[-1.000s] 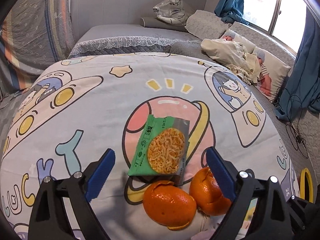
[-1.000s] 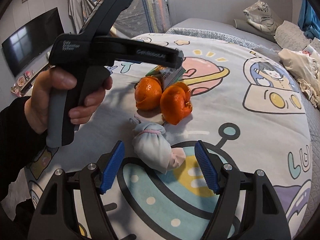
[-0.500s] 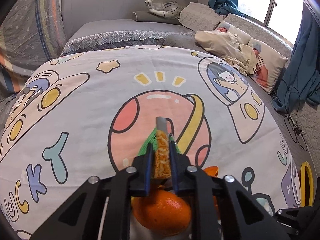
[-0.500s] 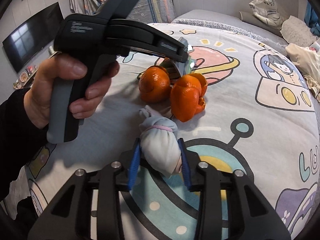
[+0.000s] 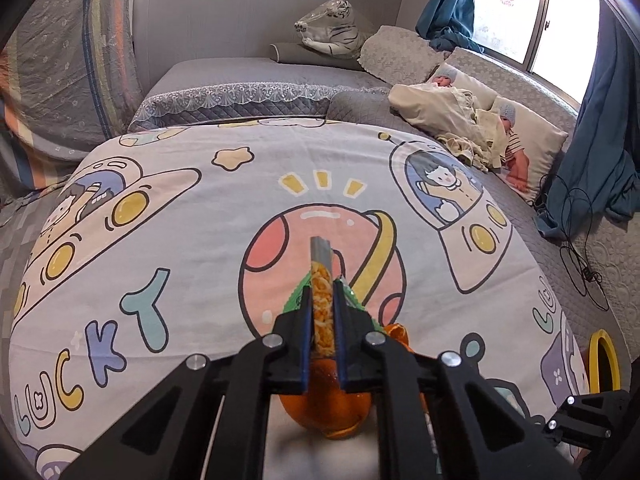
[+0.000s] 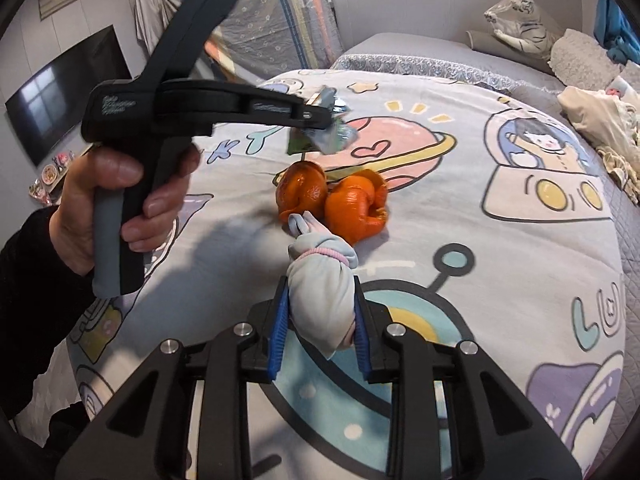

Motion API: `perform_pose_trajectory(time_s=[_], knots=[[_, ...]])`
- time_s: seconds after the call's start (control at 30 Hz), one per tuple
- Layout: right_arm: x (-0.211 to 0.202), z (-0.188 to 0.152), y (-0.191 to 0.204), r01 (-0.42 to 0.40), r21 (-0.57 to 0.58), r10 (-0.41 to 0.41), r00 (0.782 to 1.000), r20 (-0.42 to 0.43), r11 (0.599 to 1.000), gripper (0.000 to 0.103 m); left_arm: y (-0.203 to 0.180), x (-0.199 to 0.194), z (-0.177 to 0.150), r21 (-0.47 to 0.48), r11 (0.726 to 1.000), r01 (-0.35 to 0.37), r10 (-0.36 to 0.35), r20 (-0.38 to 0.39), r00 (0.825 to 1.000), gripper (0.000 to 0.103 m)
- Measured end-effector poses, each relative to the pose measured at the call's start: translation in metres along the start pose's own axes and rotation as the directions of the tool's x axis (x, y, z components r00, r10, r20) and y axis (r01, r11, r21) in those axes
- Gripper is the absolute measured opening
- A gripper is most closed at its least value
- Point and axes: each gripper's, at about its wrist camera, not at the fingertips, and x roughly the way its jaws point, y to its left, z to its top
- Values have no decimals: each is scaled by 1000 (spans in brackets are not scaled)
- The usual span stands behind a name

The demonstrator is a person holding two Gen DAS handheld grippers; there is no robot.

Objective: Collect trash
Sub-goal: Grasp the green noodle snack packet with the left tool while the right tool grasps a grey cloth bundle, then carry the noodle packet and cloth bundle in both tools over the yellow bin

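Green snack wrapper (image 5: 322, 312) sits pinched between the left tongs (image 5: 322, 320).

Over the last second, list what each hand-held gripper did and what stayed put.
The left hand-held gripper closed on the green noodle wrapper and lifted it off the bedspread. The right hand-held gripper has just been closing and now pinches the tied cloth bundle, raising it slightly. The two orange peels stayed where they lay.

Orange peels (image 6: 332, 204) sit just ahead of right gripper (image 6: 320, 320), blocking fwd path; bed cover (image 6: 500, 280) to its right is open, left gripper (image 6: 320, 116) overhead beyond.
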Motion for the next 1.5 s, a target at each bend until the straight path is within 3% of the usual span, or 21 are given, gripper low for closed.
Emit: perform_pose_trajectory(time_s=[0.33, 0.8, 1.17, 1.33, 1.5], knots=[[-56, -19, -29, 59, 86, -65, 995, 71, 995, 27, -28, -43, -6, 33, 999, 34, -36, 65, 997, 9], [-144, -63, -87, 170, 256, -220, 959, 181, 952, 27, -131, -83, -15, 164, 973, 164, -182, 103, 978, 9], [-215, -106, -134, 267, 410, -383, 894, 233, 872, 27, -220, -102, -25, 293, 916, 274, -310, 84, 947, 9], [-251, -133, -154, 319, 496, -476, 849, 229, 808, 27, -265, -102, -34, 350, 873, 339, -377, 45, 925, 9], [-284, -163, -172, 357, 580, -558, 803, 211, 732, 27, -312, -96, -50, 402, 814, 420, -451, -19, 892, 9]])
